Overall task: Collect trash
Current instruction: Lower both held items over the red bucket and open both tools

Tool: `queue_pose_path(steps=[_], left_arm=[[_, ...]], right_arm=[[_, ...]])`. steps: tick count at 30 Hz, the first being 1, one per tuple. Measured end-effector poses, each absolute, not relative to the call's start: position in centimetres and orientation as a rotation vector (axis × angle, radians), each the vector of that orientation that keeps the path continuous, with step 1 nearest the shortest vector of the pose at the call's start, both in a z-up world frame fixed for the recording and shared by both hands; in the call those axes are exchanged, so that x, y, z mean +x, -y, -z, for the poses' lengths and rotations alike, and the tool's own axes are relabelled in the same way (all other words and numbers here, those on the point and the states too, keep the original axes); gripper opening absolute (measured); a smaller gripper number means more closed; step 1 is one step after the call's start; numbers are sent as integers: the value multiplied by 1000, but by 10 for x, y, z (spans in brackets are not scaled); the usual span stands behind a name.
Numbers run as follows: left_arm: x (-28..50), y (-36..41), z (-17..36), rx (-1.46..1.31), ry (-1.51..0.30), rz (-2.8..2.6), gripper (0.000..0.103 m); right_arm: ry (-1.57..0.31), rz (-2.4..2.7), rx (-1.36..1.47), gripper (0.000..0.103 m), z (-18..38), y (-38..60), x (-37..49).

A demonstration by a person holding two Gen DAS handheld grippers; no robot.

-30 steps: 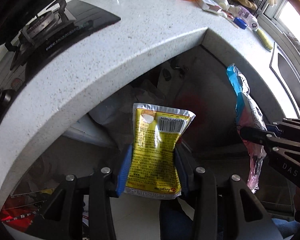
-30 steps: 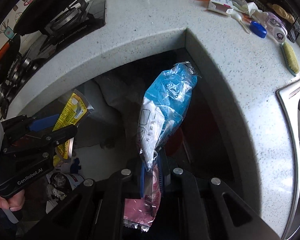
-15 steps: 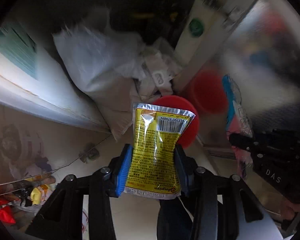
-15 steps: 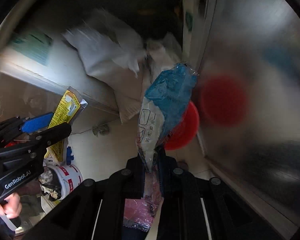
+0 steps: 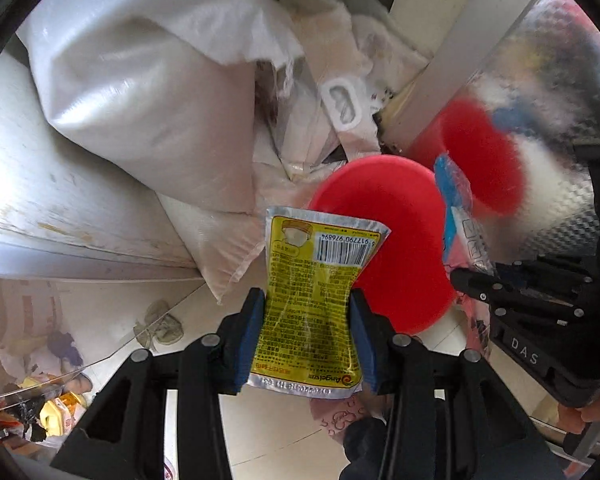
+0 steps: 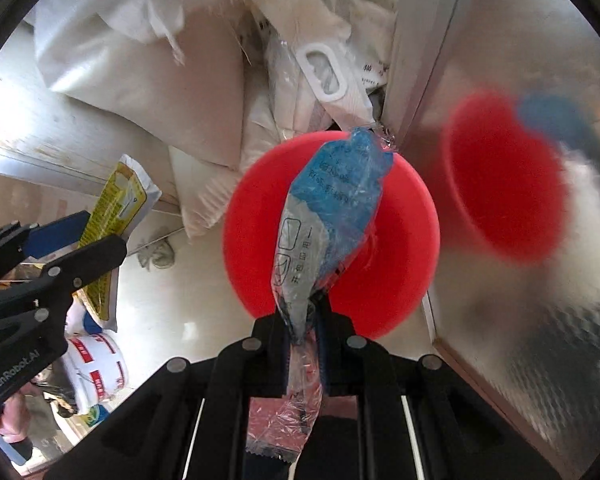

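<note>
**Two wrappers held over a red bin lid**

On the left, our left gripper (image 5: 307, 334) pinches a yellow foil sachet (image 5: 314, 304) across its middle, the blue pads (image 5: 250, 338) pressing in from both sides so the packet waists between them. We judge it light and crinkly, stiff enough to stand up from the jaws, with a slick foil skin; a hold across the flat middle looks safer than one on the sealed edges.

To the right, our right gripper (image 6: 302, 314) stands nearly closed on a blue and clear plastic wrapper (image 6: 332, 216), nipped at its twisted neck. The wrapper looks limp, almost weightless and slippery, so the bunched part seems the best place to hold it.

Both pieces hang above a round red bin lid (image 6: 400, 248) on a pale tiled floor (image 6: 172, 312). White woven sacks (image 5: 140, 92) are heaped behind it, a white printed bucket (image 6: 96, 364) stands at the left, and a shiny metal panel (image 6: 540, 320) on the right mirrors the lid. We cannot tell whether the lid is shut.
</note>
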State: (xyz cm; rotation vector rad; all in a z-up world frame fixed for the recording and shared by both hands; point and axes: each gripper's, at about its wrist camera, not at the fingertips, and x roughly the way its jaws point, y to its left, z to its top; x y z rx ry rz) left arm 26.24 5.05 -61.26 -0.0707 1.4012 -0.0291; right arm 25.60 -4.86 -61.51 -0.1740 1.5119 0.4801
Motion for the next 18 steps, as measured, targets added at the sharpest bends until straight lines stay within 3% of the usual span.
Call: queue_pose_path(steps=[3,4,7,9,12,18], left_arm=[[261,-50,622,-88,-1421,33,41],[260,-50,623,-93,-1424,32,41],[257,-46,628,-74,-1421,34,41],[257,-45,629,-72,-1425,40,41],[256,-42,626,-62,-1423,51,41],[258,-34,615,-41,-1418,89,42]], right_arm=[[-1491,-490,-171,10,617,65,253],[-1488,-497,-173,16,618,67,253],[-1489,-520,-171,49,618,76,252],[-1468,-504,-174,59,612,81,249],[-1453,-490,-169,83,603,88,246],[-1439,-436,-131,97,587,101,245]])
